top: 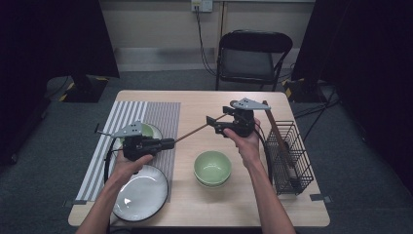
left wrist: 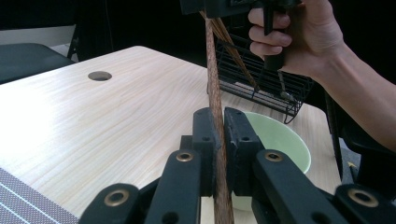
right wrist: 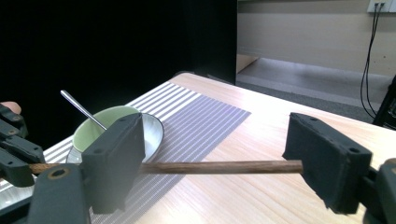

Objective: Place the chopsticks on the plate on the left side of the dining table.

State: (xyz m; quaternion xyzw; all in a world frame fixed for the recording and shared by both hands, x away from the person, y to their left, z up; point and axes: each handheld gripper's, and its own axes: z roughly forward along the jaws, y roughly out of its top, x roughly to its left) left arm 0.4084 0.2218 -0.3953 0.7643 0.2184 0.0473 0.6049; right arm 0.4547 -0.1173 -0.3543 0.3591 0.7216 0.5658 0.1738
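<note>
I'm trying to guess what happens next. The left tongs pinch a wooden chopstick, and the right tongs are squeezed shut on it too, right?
Not quite. The left tongs do pinch the wooden chopstick, but the right tongs are open: in the right gripper view their two pads stand wide apart, and the chopstick runs across the gap between them without being squeezed.

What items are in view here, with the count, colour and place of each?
table: one, light wood, centre
placemat: one, grey striped, table's left
plate: one, white, dark-rimmed, near left
centre bowl: one, green, mid-table
far bowl: one, green, on placemat
spoon: one, silver, in far bowl
wire basket: one, black, right
chopstick: one, brown, between grippers
chair: one, black, behind table
left hand-held gripper: shut on chopstick
right hand-held gripper: open
</note>
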